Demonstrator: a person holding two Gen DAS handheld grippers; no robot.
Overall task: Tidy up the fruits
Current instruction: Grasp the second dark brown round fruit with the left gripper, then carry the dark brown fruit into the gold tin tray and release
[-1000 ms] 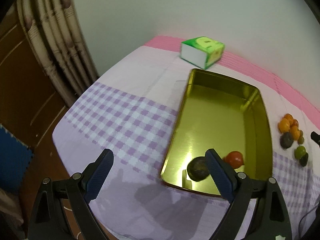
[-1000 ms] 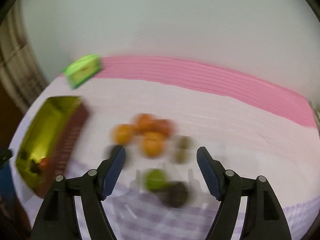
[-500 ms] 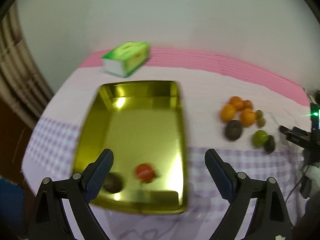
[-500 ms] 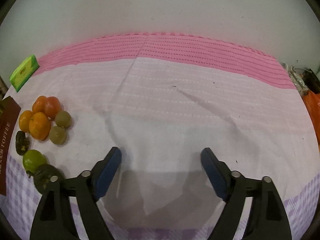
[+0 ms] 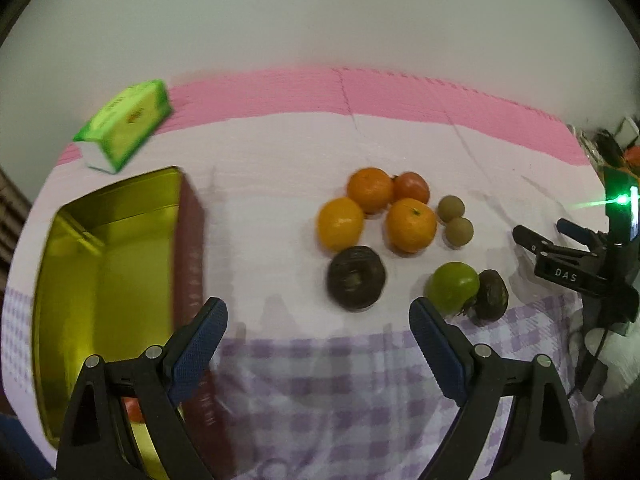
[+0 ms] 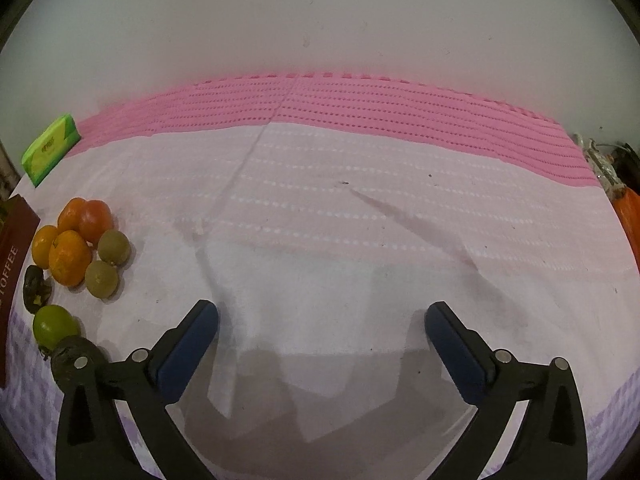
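A pile of loose fruit lies on the cloth: three oranges, a red tomato, two small brownish-green fruits, a green fruit and two dark ones. My left gripper hovers just in front of the pile, its jaws wide and closing slightly with nothing between them. The gold tin sits to its left, and a red fruit inside shows behind the left finger. My right gripper is over bare cloth right of the fruit, jaws opening and empty. In the left wrist view the right gripper shows at the right edge.
A green box stands at the back left by the pink band of the cloth, against a white wall. The tin's dark red side borders the pile. Clutter lies at the table's far right edge.
My left gripper swung right from over the tin to the fruit pile. My right gripper moved off the pile to bare cloth on its right, and its jaws widened.
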